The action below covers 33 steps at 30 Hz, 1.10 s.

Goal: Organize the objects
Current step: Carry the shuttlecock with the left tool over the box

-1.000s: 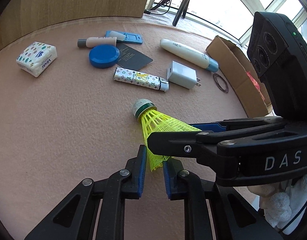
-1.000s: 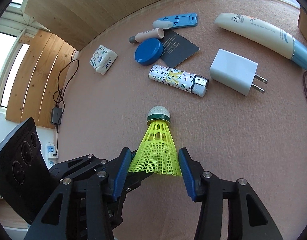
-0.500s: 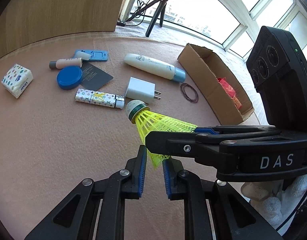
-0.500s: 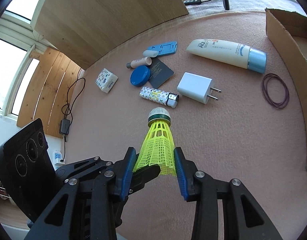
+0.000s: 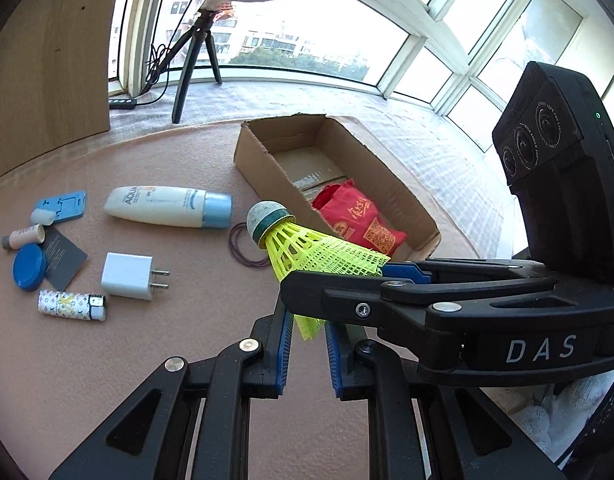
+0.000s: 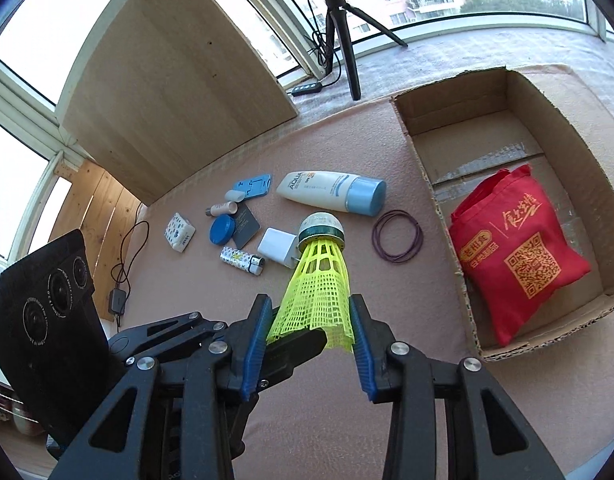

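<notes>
Right wrist: both claws at one shuttlecock (image 6: 321,280).
Right claw (image 6: 311,334) clamps its skirt; left claw (image 5: 307,334) parted around it; one box (image 6: 459,216) beside.

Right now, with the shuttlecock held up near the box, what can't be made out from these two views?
- Left claw grip: in the left wrist view the right claw crosses the shuttlecock skirt; contact unclear.
- Cardboard box floor under the red bag: hidden in both views.
- Dark card print: too small.
- Tissue pack: outside the left wrist view.
</notes>
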{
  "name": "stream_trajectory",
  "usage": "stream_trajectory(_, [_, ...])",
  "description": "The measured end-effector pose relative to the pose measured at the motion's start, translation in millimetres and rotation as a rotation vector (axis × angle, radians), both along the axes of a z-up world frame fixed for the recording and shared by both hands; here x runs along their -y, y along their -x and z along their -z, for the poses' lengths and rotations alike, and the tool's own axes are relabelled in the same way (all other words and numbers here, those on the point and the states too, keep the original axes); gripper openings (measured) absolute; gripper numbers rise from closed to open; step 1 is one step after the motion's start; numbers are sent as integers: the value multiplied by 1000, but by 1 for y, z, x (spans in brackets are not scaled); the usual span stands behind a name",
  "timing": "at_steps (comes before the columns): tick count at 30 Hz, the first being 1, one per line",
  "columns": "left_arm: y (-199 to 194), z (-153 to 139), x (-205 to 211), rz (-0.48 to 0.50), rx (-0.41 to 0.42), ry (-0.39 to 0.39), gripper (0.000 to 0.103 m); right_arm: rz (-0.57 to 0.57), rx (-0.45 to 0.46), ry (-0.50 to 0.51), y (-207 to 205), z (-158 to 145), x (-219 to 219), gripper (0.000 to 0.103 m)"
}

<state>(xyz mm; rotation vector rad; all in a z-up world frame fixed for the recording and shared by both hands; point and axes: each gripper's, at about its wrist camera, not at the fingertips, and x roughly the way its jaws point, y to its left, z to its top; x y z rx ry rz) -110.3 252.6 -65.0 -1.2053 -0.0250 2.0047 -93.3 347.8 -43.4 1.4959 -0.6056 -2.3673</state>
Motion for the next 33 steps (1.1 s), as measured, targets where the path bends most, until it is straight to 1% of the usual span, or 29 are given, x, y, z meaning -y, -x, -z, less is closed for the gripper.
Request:
stream_trajectory(9, [4,-4,-85,75,-18,-7,17,92,-13,-24,1,-3,-74,36])
stream_trajectory(13, [7,1,-115,94,-19,8,17,115,-9,-33,4,1,-94,36])
stream_trajectory(17, [9,3,-133,104,-19,21,17,129,-5,-38,7,5,-108,36])
stream_trajectory(21, [11,8,-143,116,-17,38,17,130,2,-46,8,9,-115,36])
stream_trajectory(23, [12,10,-145,125,-14,59,17,133,-2,-68,9,10,-117,37])
stream_trajectory(25, [12,11,-144,126,-6,66,21,143,1,-91,9,9,-118,42])
stream_trajectory(26, [12,11,-142,123,-6,65,24,151,-2,-91,8,8,-119,48])
stream_trajectory(27, [12,10,-140,120,-8,65,24,156,-8,-90,7,7,-119,51])
stream_trajectory(33, [11,5,-121,102,-15,64,25,162,-15,-120,3,4,-112,51])
